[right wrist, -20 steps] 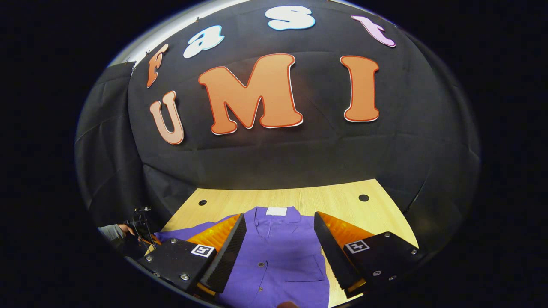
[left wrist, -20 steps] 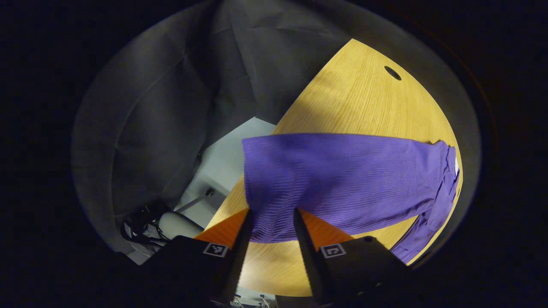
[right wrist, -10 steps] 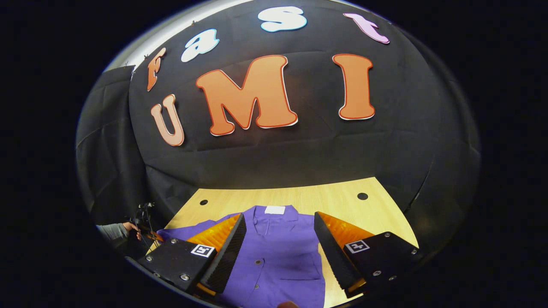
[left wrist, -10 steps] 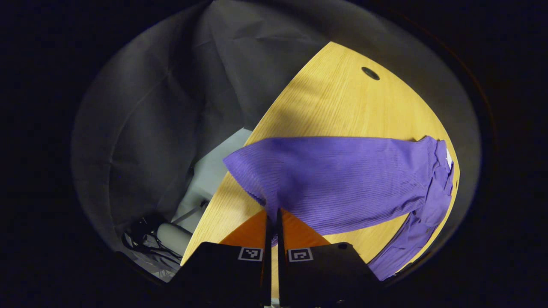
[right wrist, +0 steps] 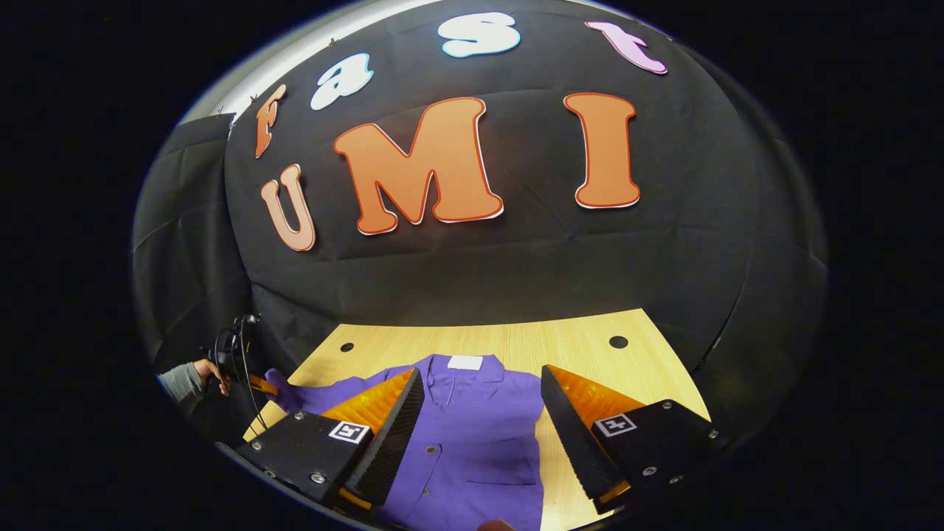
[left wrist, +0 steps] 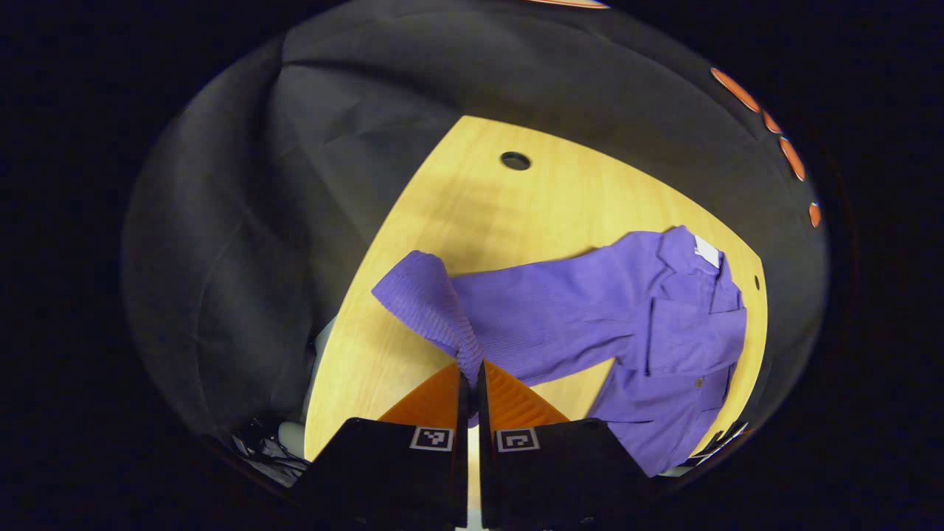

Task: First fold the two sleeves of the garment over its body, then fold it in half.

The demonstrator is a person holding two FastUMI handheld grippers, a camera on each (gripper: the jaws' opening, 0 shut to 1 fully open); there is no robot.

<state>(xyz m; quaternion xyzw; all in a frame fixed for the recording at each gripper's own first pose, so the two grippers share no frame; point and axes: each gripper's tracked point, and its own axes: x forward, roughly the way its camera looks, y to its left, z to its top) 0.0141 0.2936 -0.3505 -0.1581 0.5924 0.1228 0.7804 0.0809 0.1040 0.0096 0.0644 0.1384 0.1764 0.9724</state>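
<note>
Pinching the cuff of the purple shirt's sleeve (left wrist: 435, 310) between both fingers, the left gripper (left wrist: 469, 383) holds it raised off the wooden table (left wrist: 450, 214). Spread flat there lies the purple shirt (right wrist: 472, 435), collar toward the wall. Above its front hovers the right gripper (right wrist: 479, 413), fingers wide apart.

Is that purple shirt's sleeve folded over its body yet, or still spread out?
Not folded yet. The left gripper pinches the cuff of the sleeve, lifted and curling, but it still stretches away from the shirt across the table.
</note>
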